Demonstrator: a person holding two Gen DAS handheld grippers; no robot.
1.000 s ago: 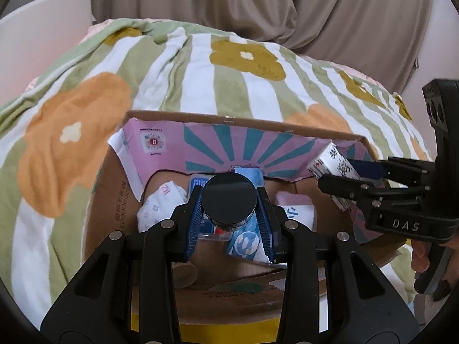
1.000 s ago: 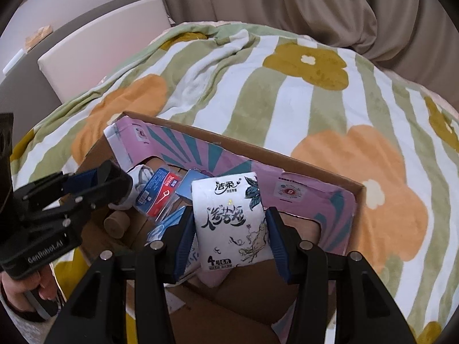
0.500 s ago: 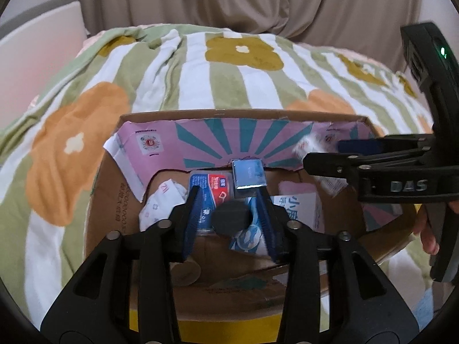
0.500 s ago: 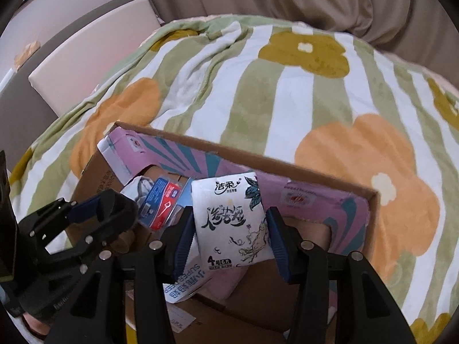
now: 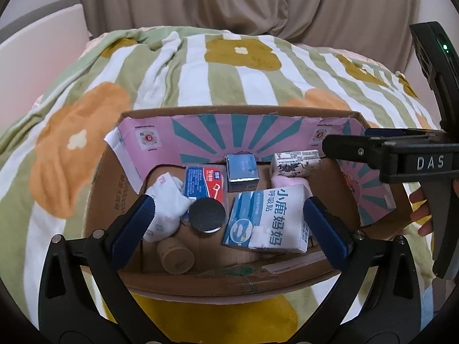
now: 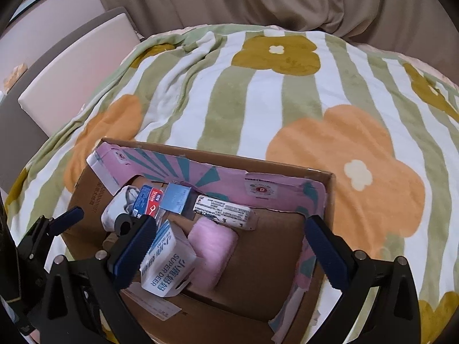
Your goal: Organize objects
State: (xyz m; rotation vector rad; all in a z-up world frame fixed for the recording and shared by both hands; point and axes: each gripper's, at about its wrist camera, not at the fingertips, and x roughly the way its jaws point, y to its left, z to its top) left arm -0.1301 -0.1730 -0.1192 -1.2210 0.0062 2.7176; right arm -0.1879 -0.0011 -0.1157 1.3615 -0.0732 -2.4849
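An open cardboard box (image 5: 103, 189) with pink flaps sits on a flowered blanket; it also shows in the right wrist view (image 6: 287, 281). Inside lie a black-lidded jar (image 5: 207, 215), a tissue pack (image 5: 295, 160) (image 6: 225, 211), a white and blue carton (image 5: 272, 218) (image 6: 166, 266), a blue and red packet (image 5: 204, 182), a small blue box (image 5: 242, 169), white socks (image 5: 165, 209), a pink cloth (image 6: 213, 250) and a tan cap (image 5: 176, 255). My left gripper (image 5: 229, 226) is open and empty above the box. My right gripper (image 6: 229, 255) is open and empty above it too.
The striped green and white blanket (image 6: 258, 109) with orange and mustard flowers covers the bed around the box. A beige curtain (image 5: 229, 0) hangs behind. A white headboard (image 6: 71, 68) stands at the left. The right gripper's body (image 5: 401, 157) reaches in over the box's right side.
My left gripper opened and let the black-lidded jar drop into the box. My right gripper opened and let the tissue pack fall by the far wall. Both grippers have pulled back and up.
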